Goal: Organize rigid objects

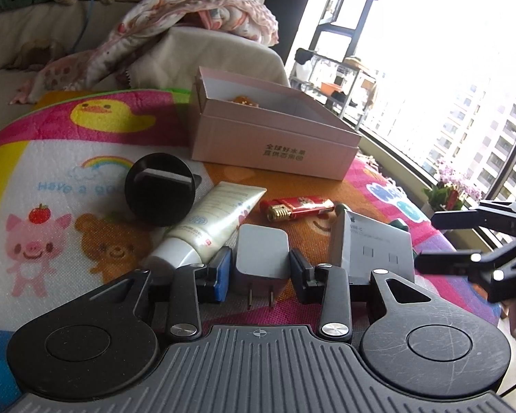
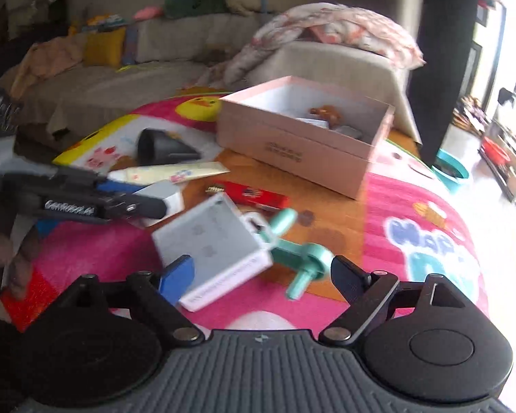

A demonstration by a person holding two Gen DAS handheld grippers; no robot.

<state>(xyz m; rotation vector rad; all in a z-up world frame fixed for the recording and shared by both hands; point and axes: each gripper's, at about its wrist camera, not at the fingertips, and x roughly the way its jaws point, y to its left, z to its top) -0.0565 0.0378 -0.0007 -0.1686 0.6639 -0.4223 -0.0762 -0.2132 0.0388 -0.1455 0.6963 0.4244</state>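
Observation:
My left gripper is shut on a white charger plug, prongs pointing toward the camera; it also shows in the right wrist view. My right gripper is open just above a small white cable box and a teal hand-crank tool; its fingers show at the right of the left wrist view. A pink open box stands beyond, with small items inside. A red lighter, a white cream tube and a black round nozzle lie on the mat.
A colourful cartoon mat covers the table. A sofa with a floral blanket is behind. A window and balcony rail are at the right. A teal basin sits on the floor.

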